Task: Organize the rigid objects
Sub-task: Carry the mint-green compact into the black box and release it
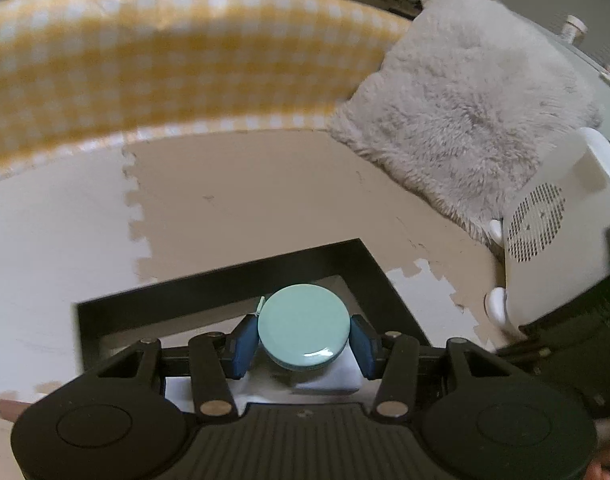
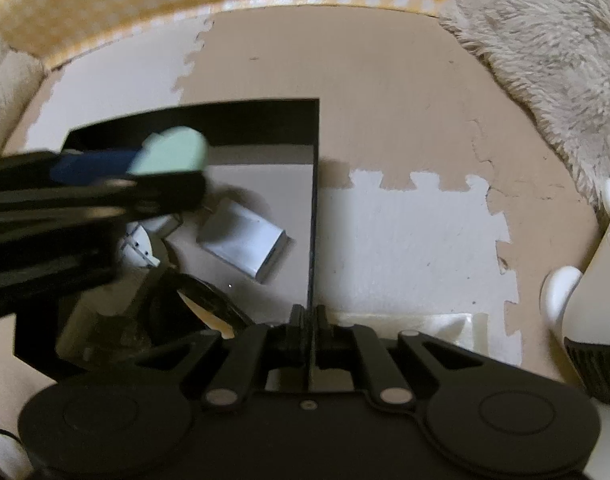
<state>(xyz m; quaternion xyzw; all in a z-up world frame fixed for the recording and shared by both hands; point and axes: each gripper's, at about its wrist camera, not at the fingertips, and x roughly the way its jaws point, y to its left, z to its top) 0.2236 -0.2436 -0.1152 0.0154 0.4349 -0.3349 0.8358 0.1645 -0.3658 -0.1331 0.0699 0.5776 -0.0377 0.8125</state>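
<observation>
Left tool (image 1: 303, 338) grasping mint jar (image 1: 303, 330) by sides, over black box (image 2: 315, 200). Right tool (image 2: 309, 326) clenched on box wall. Risks: round jar slipping from pads; landing on silver block (image 2: 245, 242); box tipping.

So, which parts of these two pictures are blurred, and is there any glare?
Left wrist view: the yellow checked cloth is smeared, while the mint round lid held by the left gripper is sharp, with a small glare at its lower edge. Right wrist view: the left gripper is streaked; the silver box is fairly sharp.
</observation>
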